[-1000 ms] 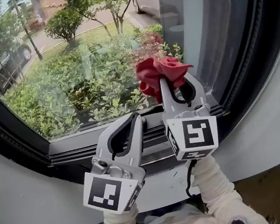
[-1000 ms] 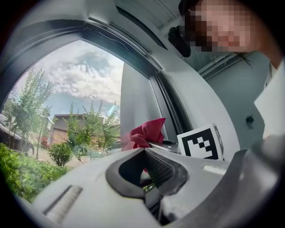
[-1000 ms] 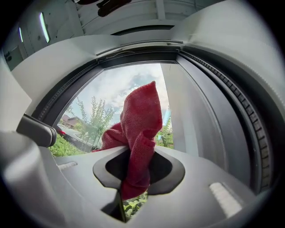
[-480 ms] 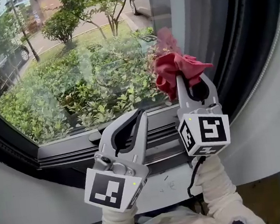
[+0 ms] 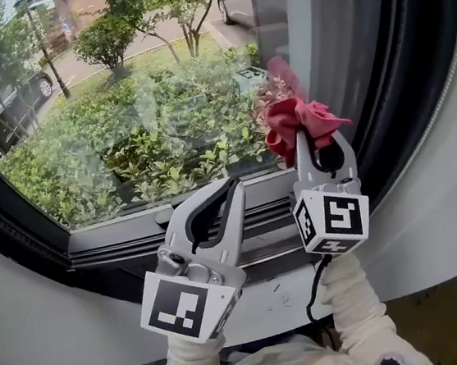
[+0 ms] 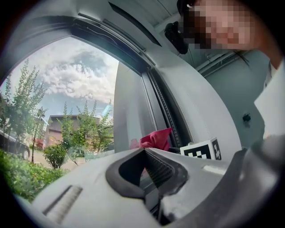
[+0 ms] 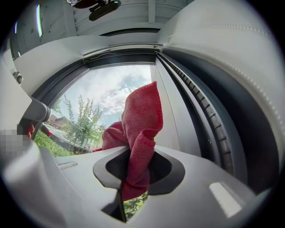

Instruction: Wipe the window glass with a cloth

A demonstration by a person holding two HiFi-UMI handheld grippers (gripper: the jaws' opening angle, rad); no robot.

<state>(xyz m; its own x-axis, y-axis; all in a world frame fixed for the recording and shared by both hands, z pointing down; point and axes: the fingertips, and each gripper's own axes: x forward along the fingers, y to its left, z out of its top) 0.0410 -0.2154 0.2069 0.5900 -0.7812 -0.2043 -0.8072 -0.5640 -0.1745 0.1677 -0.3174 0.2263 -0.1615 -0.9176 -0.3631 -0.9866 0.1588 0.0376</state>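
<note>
Head view, right gripper [image 5: 306, 137] clasping red cloth [image 5: 290, 117] at window glass [image 5: 120, 108], left gripper [image 5: 232, 185] clenched

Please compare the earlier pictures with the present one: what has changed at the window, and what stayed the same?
The right hand-held gripper carried the red cloth a little to the right across the window glass, closer to the dark frame. Nothing was taken or released: it stays shut on the cloth. The left hand-held gripper stays shut and empty, low by the sill.
</note>
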